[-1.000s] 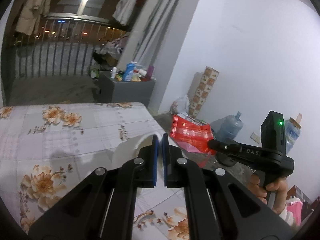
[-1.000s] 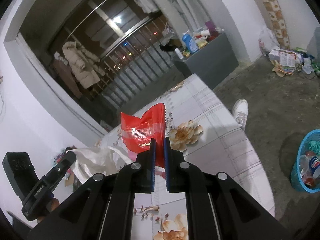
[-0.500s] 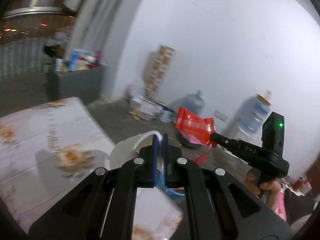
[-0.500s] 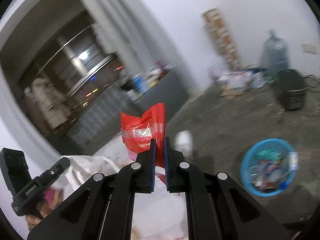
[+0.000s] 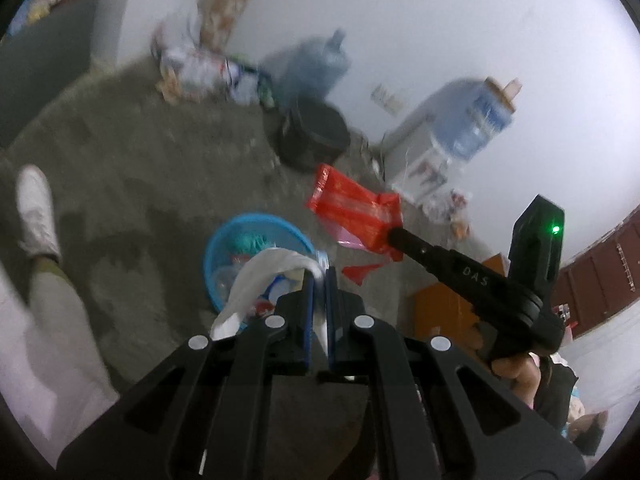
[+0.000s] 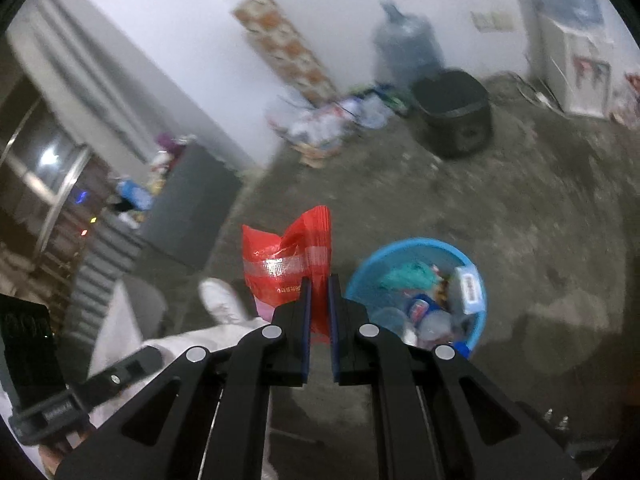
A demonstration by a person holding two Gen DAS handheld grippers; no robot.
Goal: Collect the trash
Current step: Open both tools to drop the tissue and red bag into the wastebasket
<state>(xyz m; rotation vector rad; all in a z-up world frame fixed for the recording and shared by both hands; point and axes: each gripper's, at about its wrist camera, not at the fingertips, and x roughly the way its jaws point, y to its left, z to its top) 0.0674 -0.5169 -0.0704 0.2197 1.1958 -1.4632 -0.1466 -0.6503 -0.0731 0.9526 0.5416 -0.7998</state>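
Bare grey concrete floor [image 6: 540, 208] spreads ahead of both pairs of tongs, with open room to the right of the right tongs [image 6: 319, 312] and clutter only far ahead along the white wall: a black round pot [image 6: 454, 114], a large water jug [image 6: 404, 50] and a heap of loose packaging [image 6: 320, 128]. The right tongs are clamped on the lower edge of a crumpled red plastic bag [image 6: 290, 264], glossy, with a pale band across it and small white printing too blurred to read; the bag stands up just ahead of the fingertips. Just right of those tongs and below them sits a round blue basket [image 6: 478, 316], its rim unobstructed, already holding bottles, wrappers and a teal scrap. The left tongs [image 5: 319, 300] are closed on a limp white plastic bag [image 5: 256, 280] that drapes to their left, directly above the same basket [image 5: 212, 256]. In the left wrist view the right tool's arm bears the letters "DAS" and a green light. A white shoe [image 5: 36, 208] and pale trouser leg lie well left of the left tongs.
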